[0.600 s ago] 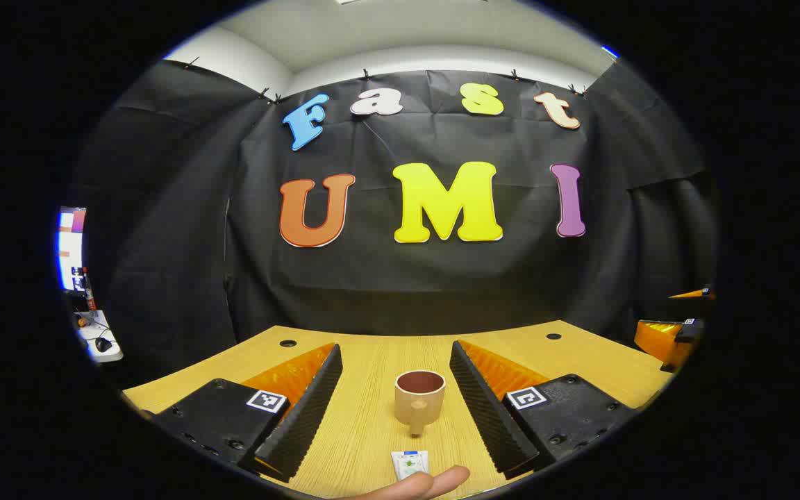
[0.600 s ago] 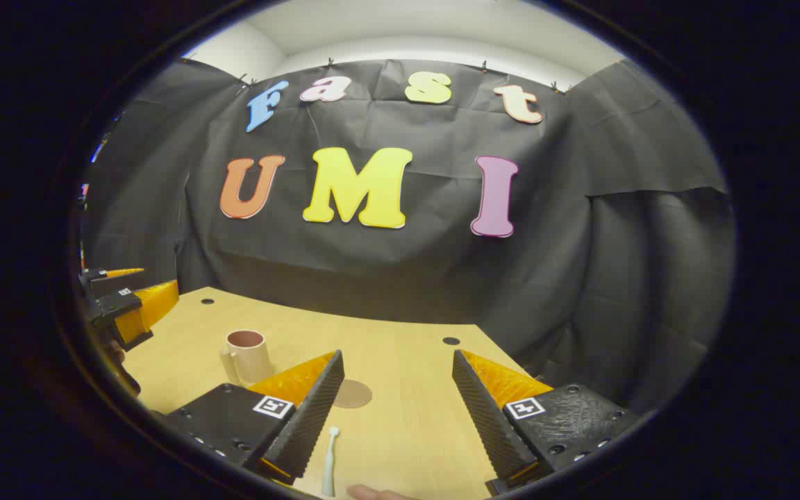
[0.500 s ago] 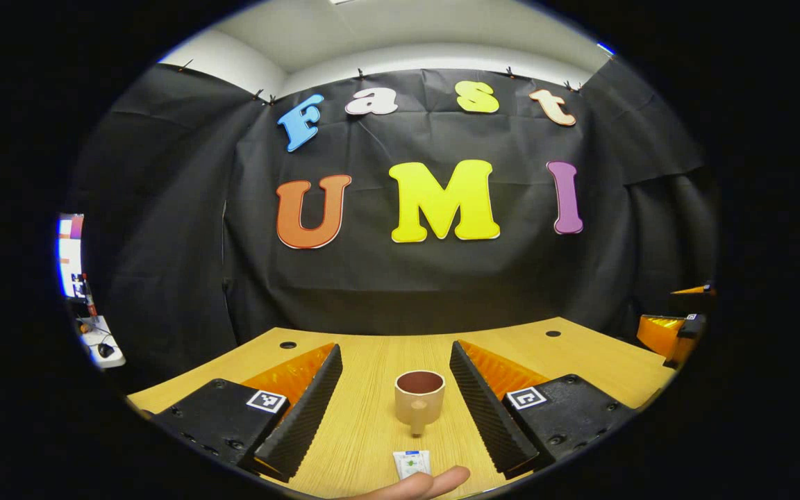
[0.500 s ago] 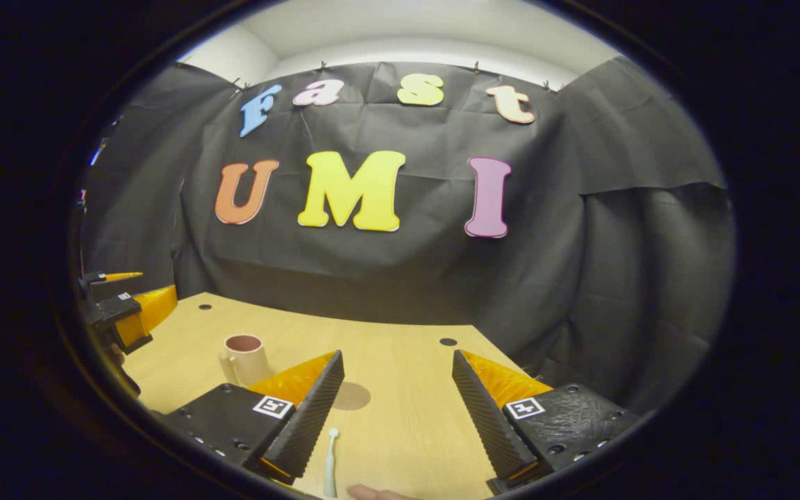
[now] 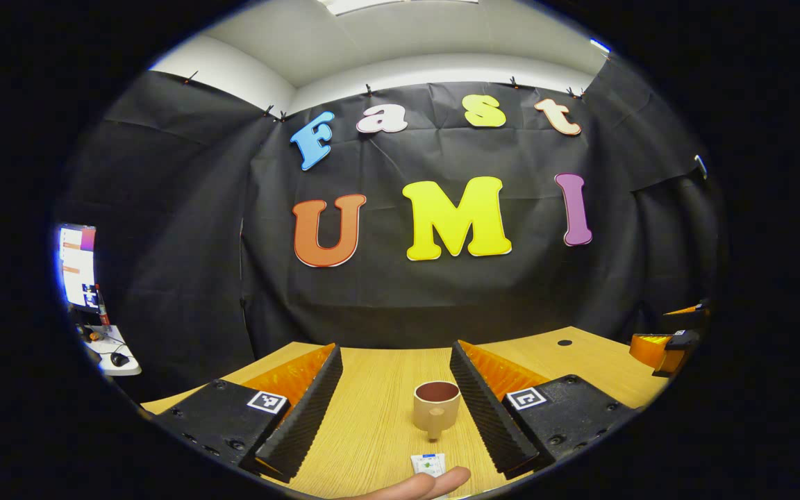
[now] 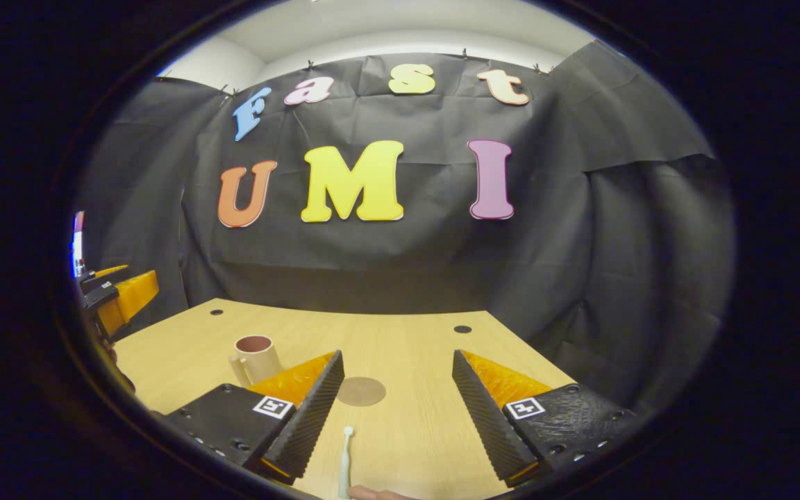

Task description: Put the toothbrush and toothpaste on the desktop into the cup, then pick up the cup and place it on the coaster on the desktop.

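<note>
A wooden surface (image 6: 414, 347) is backed by black cloth; beside the beige cup (image 5: 436, 409), both tongs (image 5: 396, 410) (image 6: 396, 410) are held released.

Both tools: ribbed wedge fingers on black screwed blocks (image 5: 216, 417) w/ square marker tags (image 6: 273, 406).

One cup (image 5: 436, 408) stands on the one wooden worktop (image 5: 372, 430); it has a single handle. One toothpaste tube (image 5: 428, 464) lies near the bottom edge of the left gripper view, with one fingertip (image 5: 435, 480) just below it. In the right gripper view there is one toothbrush (image 6: 344, 462), one round coaster (image 6: 361, 391), and the same cup (image 6: 256, 357). Two claws are counted: the left claw (image 5: 396, 410) and the right claw (image 6: 396, 410), each with two fingers. Two small round holes (image 6: 462, 329) mark the worktop's far side. One monitor (image 5: 77, 266) and one computer mouse (image 5: 119, 359) sit off to the side, outside the booth.
</note>
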